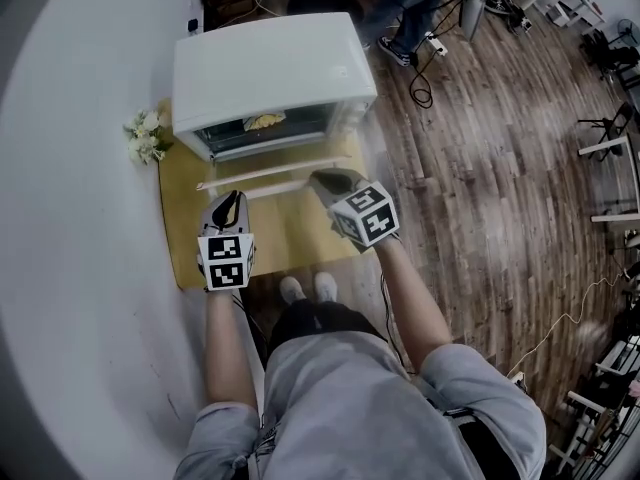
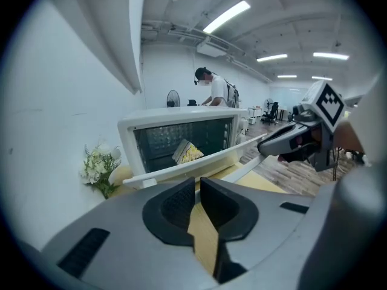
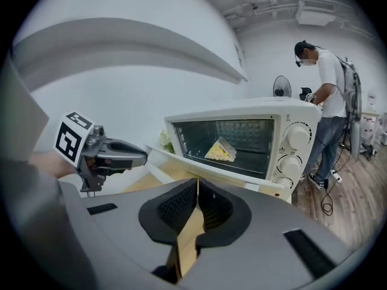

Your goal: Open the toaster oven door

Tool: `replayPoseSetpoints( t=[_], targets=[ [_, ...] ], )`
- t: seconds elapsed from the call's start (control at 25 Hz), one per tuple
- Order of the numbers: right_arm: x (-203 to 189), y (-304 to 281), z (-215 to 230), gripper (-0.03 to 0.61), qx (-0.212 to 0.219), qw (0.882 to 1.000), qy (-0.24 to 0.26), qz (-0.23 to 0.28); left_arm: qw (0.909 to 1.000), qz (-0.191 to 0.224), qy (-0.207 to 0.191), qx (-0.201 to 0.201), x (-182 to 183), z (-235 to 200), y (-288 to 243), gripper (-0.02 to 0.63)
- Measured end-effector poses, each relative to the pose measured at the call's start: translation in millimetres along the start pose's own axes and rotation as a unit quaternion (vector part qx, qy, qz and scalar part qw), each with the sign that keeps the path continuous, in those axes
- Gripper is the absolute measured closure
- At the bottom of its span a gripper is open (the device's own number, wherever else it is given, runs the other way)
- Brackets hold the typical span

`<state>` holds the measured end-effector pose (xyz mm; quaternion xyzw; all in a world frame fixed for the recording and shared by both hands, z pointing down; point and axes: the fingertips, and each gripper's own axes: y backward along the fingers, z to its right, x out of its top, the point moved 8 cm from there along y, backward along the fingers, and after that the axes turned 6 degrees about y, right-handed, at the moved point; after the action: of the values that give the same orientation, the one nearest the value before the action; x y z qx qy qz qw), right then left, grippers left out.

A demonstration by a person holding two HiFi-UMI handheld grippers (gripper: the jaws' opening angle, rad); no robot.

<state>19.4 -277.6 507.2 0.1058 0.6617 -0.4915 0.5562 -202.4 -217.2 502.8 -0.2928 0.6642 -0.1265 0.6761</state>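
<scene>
The white worktop (image 1: 80, 218) carries a toaster oven (image 1: 265, 68) at its far end, on a yellow mat (image 1: 290, 228) that runs out in front of the oven. The oven's door (image 2: 205, 161) is already dropped open in front of the cavity, so the task looks done. Both tools sit in front of the oven, clear of the door, likely because nothing is left to pull. The left hand-held gripper (image 1: 231, 203) is released, with a narrow gap and nothing in it. The right hand-held gripper (image 1: 328, 181) is clenched empty. White flowers (image 1: 145, 135) lie left of the oven; a yellow food wedge (image 3: 221, 150) sits inside.
</scene>
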Motion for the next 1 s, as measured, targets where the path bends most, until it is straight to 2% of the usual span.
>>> replayPoseSetpoints(
  t=[0.16, 0.32, 0.48, 0.76, 1.0],
  targets=[
    [-12.3, 1.5, -8.4, 0.574, -0.044, 0.998, 0.012, 0.041, 0.9991, 0.036, 0.011, 0.022, -11.7, 4.1, 0.1, 0.594],
    [-22.9, 2.5, -17.6, 0.574, -0.084, 0.993, 0.030, 0.078, 0.9962, 0.069, -0.009, 0.053, -21.3, 13.3, 2.4, 0.603],
    [-35.5, 4.1, -22.7, 0.574, -0.095, 0.991, 0.021, 0.092, 0.9938, 0.084, -0.019, 0.070, -34.4, 20.4, 3.5, 0.607],
    [-61.0, 3.0, -33.6, 0.574, -0.106, 0.989, 0.041, 0.090, 0.9908, 0.102, 0.019, 0.087, -62.9, 26.9, 4.9, 0.609],
    [-80.8, 0.5, -44.8, 0.574, -0.115, 0.987, 0.067, 0.087, 0.9898, 0.099, 0.015, 0.101, -88.0, 34.9, 3.0, 0.609]
  ],
)
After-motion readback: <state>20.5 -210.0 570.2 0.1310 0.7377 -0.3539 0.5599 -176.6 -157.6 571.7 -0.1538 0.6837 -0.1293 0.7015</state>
